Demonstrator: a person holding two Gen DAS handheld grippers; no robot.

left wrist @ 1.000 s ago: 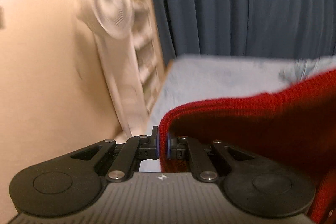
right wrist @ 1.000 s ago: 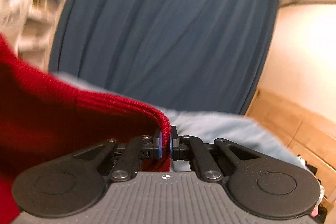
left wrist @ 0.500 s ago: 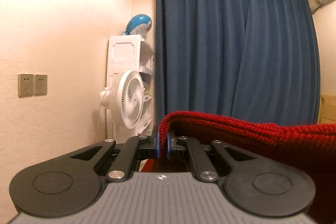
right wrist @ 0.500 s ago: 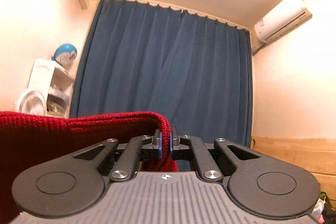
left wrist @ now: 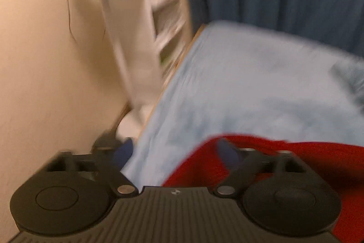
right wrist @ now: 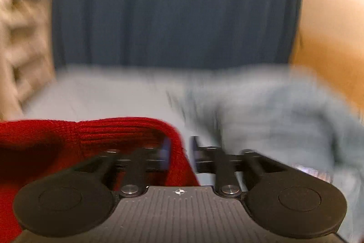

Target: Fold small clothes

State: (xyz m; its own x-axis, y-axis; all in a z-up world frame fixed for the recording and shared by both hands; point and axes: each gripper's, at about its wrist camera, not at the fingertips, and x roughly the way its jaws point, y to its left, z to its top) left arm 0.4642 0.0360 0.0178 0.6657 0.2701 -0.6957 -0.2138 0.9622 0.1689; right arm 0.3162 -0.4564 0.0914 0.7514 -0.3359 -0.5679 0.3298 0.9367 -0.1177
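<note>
Left tool [left wrist: 174, 152] and right tool [right wrist: 179, 148], jaws both opening.

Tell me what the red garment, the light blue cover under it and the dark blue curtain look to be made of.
Red garment: knit, probably wool or acrylic yarn; ribbed rows show along its folded edge, matte.
Light blue cover: soft woven or fleecy fabric, matte, with gentle wrinkles; motion blur hides the weave.
Dark blue curtain: cloth hanging in vertical pleats, no sheen; the fibre cannot be told.
</note>
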